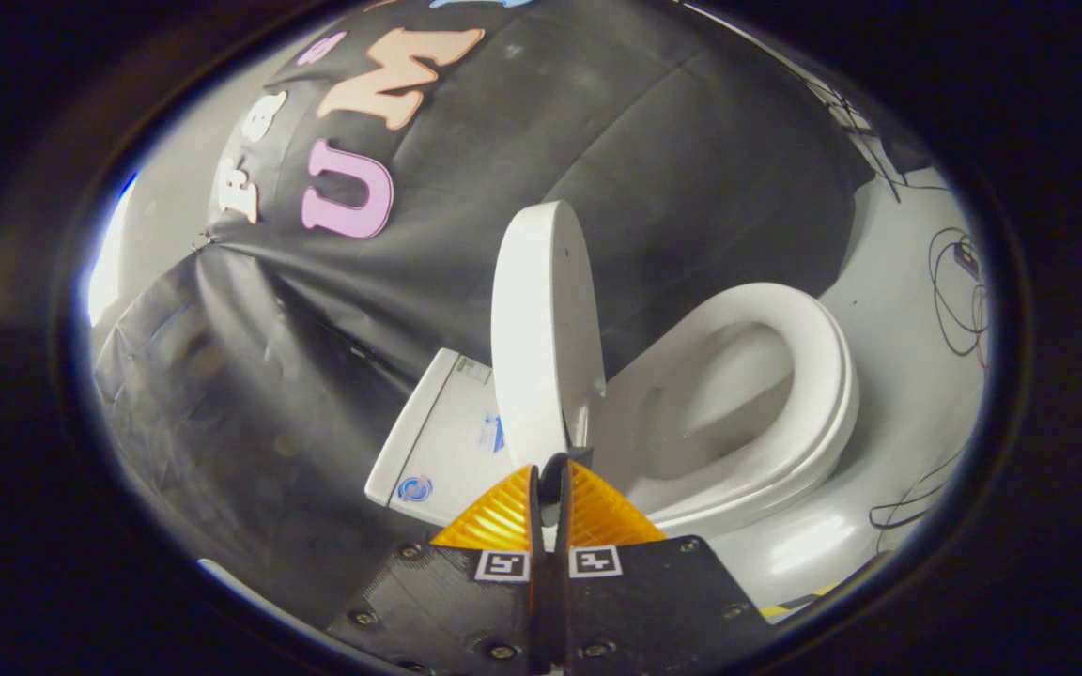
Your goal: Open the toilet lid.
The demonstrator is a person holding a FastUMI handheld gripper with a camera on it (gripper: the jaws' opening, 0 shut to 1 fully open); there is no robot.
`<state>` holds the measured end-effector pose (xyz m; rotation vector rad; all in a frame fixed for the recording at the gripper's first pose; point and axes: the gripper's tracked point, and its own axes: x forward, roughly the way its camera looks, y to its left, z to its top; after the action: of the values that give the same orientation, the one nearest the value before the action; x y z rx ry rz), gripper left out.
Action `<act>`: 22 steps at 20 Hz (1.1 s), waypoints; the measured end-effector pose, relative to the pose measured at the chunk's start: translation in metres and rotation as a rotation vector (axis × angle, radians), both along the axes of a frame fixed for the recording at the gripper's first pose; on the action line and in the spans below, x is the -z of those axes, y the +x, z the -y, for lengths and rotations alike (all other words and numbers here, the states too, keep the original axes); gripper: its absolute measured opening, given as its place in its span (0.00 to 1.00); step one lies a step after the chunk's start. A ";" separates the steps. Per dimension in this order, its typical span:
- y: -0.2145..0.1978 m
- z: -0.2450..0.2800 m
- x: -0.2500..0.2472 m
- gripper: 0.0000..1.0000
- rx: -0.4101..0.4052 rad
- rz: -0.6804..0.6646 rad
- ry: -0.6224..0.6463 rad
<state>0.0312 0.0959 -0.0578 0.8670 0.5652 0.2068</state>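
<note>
The white toilet lid (541, 319) stands raised, clear of the seat ring (809, 376) and the open bowl (719, 394). It is tilted toward the white tank (438, 441) behind it. My gripper (552, 467) is at the lid's rim. The two fingers are drawn close together with the thin edge of the lid running down between their tips, so both appear to press on it. The part of the rim inside the fingers is hidden.
The booth's black cloth wall (597, 160) hangs behind the toilet. Its white base (813, 545) stands on a pale floor. Loose dark cables (959, 310) lie on the floor beyond the seat, with more cables (907, 507) nearer the base.
</note>
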 end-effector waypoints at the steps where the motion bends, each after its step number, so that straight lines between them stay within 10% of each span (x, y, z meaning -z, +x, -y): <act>1: 0.001 -0.003 -0.002 0.01 0.001 0.004 -0.007; 22: 0.004 -0.052 -0.033 0.01 -0.083 0.128 -0.069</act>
<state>0.0353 0.1482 -0.0249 0.7586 0.4863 0.3147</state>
